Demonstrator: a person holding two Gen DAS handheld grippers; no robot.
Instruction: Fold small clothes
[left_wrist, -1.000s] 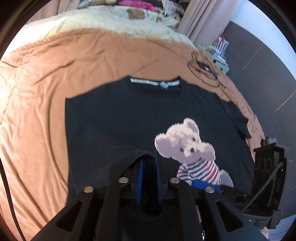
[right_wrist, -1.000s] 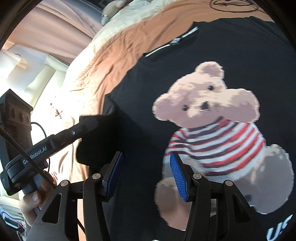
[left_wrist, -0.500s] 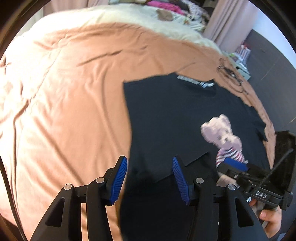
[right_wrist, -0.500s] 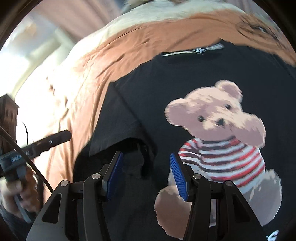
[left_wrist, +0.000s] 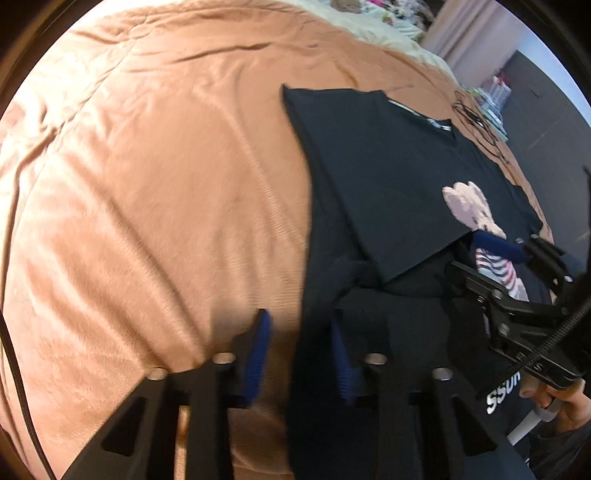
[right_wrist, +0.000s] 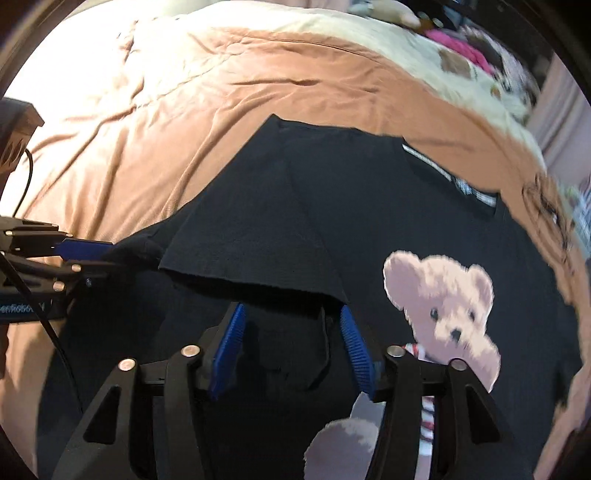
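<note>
A black T-shirt (left_wrist: 384, 177) with a teddy bear print (right_wrist: 447, 295) lies face up on the bed; its left sleeve (right_wrist: 258, 236) is folded in over the chest. My left gripper (left_wrist: 299, 350) is open, its jaws astride the shirt's left side edge low down, holding nothing. It also shows at the left of the right wrist view (right_wrist: 85, 254). My right gripper (right_wrist: 291, 343) is open over the folded sleeve's lower edge, holding nothing. It shows at the right of the left wrist view (left_wrist: 495, 247).
The shirt rests on an orange-brown blanket (left_wrist: 147, 184) over a cream quilt (right_wrist: 332, 22). A coiled black cable (left_wrist: 476, 118) lies beyond the collar. Clothes and a stuffed toy (right_wrist: 461, 48) are piled at the far edge. A dark wall (left_wrist: 546, 92) stands right.
The left gripper let go of the sleeve after laying it over the chest, opened, and swung left to the shirt's side edge. The right gripper stayed open and moved to the folded sleeve.
</note>
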